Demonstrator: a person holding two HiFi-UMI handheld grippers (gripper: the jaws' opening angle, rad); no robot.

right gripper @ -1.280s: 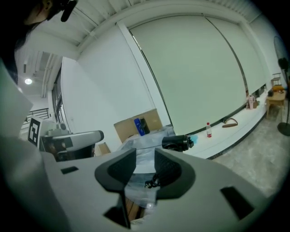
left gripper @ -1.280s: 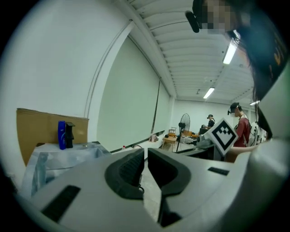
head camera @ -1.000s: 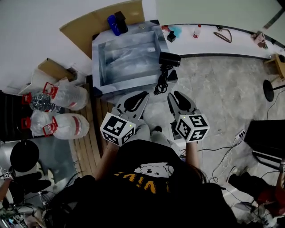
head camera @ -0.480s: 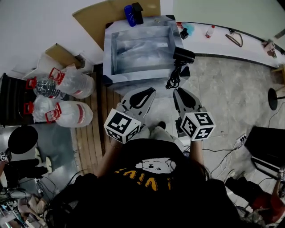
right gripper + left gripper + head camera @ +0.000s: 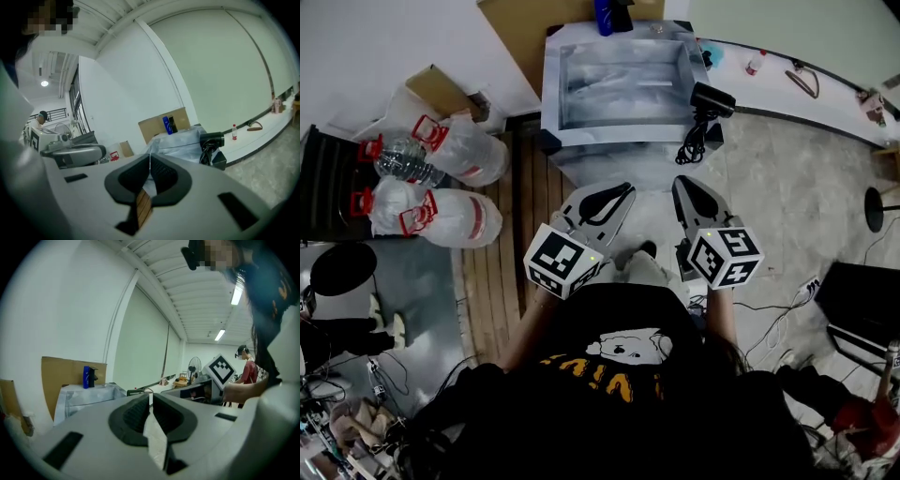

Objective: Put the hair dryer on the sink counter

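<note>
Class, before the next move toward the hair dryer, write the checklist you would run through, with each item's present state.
1. Hair dryer in sight beside the sink: ok.
2. Right gripper open for a grab: not ok; its jaws have just closed together, with nothing between them.
3. Left gripper open: not ok; jaws together, empty.
4. Grippers at the hair dryer: not ok; both are well short of it.
5. Cord free of snags: cannot tell.

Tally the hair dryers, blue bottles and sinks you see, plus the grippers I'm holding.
hair dryer: 1
blue bottle: 1
sink: 1
grippers: 2, the left gripper and the right gripper
total: 5
</note>
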